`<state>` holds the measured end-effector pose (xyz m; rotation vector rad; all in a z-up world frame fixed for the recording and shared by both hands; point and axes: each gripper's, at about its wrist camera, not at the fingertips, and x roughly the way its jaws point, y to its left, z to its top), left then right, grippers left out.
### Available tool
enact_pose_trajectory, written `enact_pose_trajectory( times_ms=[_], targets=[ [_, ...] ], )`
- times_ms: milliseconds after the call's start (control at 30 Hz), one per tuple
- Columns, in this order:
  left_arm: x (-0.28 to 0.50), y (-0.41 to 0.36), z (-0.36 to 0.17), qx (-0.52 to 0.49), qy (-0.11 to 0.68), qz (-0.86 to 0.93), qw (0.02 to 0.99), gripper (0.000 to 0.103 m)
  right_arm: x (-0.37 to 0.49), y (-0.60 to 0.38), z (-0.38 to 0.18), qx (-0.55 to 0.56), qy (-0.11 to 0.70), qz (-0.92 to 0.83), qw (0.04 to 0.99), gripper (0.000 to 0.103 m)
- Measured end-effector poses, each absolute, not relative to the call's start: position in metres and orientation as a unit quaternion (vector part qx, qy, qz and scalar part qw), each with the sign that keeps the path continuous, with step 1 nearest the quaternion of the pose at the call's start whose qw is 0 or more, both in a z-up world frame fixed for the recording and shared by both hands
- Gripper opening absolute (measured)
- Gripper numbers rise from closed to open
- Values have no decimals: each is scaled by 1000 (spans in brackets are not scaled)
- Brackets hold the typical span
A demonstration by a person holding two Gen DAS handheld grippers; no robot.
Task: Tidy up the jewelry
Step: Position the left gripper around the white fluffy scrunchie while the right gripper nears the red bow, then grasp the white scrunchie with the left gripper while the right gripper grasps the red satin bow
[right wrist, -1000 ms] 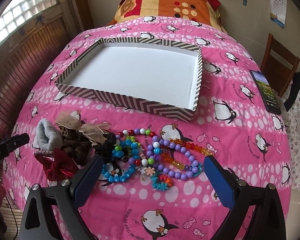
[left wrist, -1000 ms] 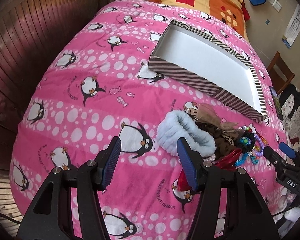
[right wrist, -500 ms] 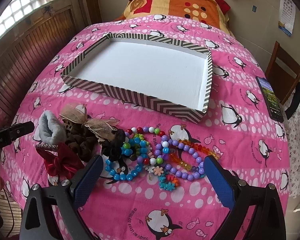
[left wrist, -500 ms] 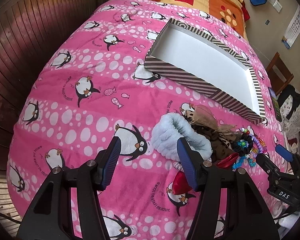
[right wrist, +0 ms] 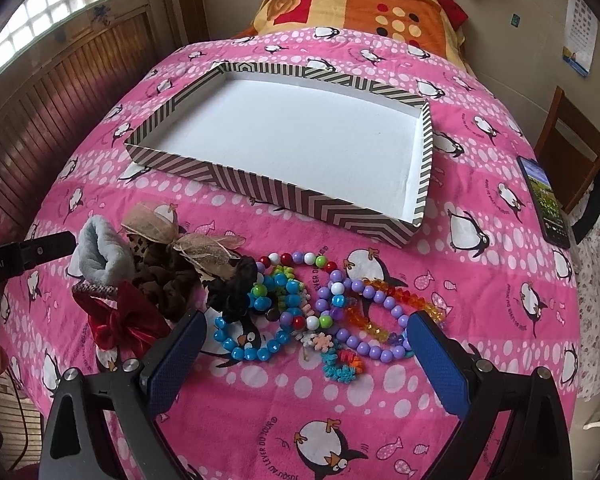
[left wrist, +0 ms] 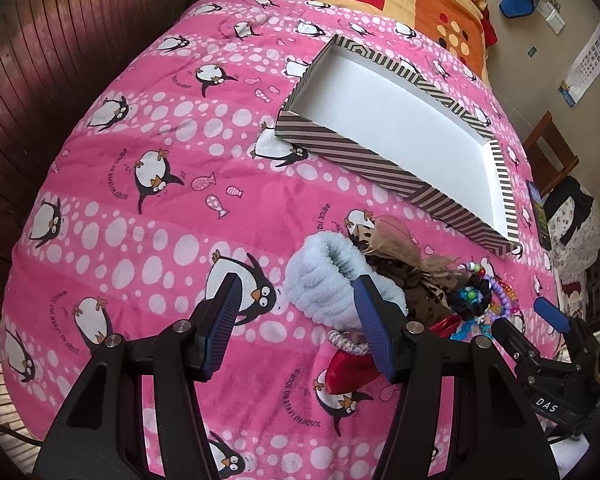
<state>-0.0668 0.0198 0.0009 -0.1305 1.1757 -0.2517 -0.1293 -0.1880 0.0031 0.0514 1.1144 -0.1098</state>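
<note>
A pile of accessories lies on the pink penguin blanket in front of an empty striped box [right wrist: 284, 196] with a white floor, also in the left wrist view [left wrist: 356, 156]. The pile holds a light blue fluffy scrunchie [left wrist: 324, 280] [right wrist: 100, 256], brown scrunchies with a beige bow [right wrist: 172, 264], a red bow [right wrist: 120, 320], a black scrunchie [right wrist: 236, 284] and several bead bracelets [right wrist: 364, 292]. My left gripper [left wrist: 298, 300] is open, its right finger resting against the blue scrunchie. My right gripper [right wrist: 304, 340] is open wide just above the bracelets.
A phone [right wrist: 544, 200] lies at the blanket's right edge beside a wooden chair [right wrist: 572, 148]. An orange pillow [right wrist: 356, 4] is at the bed's head. Wooden wall panelling [left wrist: 60, 60] runs along the left side.
Both grippers have moved forward and lower toward the pile. The left gripper's right finger now reaches the blue scrunchie. Both stay open.
</note>
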Motion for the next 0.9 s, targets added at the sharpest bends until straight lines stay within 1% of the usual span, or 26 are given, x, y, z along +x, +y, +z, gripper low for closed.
enact_pose_trajectory(
  times_ms=[900],
  targets=[
    [-63,25,1,-89,558,-130,815,58,-126,-185,-3,21,537,-48,842,100]
  ],
)
